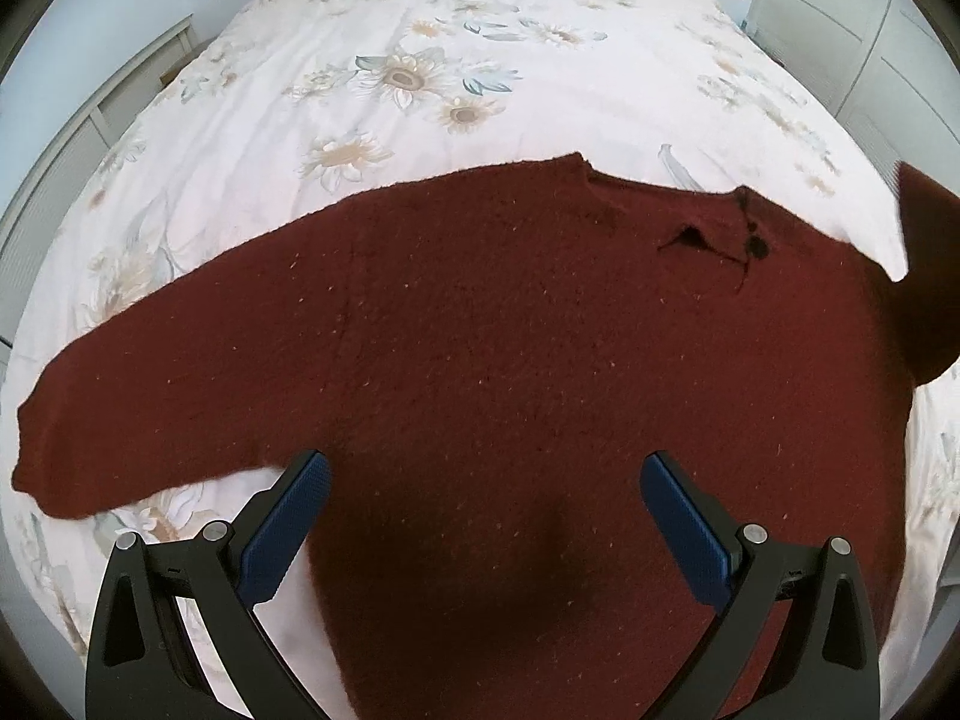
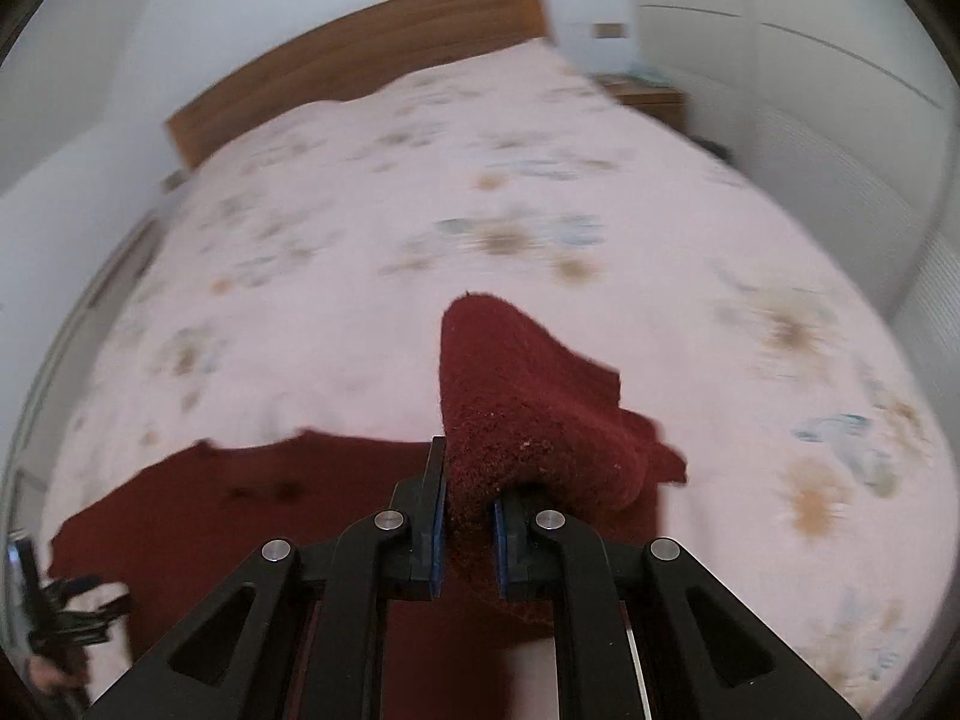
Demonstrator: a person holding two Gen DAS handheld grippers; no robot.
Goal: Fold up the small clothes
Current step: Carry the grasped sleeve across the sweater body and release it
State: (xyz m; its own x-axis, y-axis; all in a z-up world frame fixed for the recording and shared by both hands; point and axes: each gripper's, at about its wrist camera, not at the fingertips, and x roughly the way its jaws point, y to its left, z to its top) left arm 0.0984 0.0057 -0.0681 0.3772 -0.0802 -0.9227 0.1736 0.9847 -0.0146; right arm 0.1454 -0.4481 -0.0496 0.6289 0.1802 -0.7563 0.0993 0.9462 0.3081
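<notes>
A dark red knit sweater lies flat on the bed, neck towards the headboard, its left sleeve stretched out to the left. My left gripper is open and empty, hovering over the sweater's lower body. My right gripper is shut on the sweater's right sleeve and holds it lifted above the bed; the sleeve end folds over the fingers. That raised sleeve shows at the right edge of the left wrist view. The right wrist view is motion-blurred.
The bed has a pale pink floral cover and a wooden headboard. White cabinets stand along the right, a wooden nightstand beside the bed. The left gripper shows at the right wrist view's lower left.
</notes>
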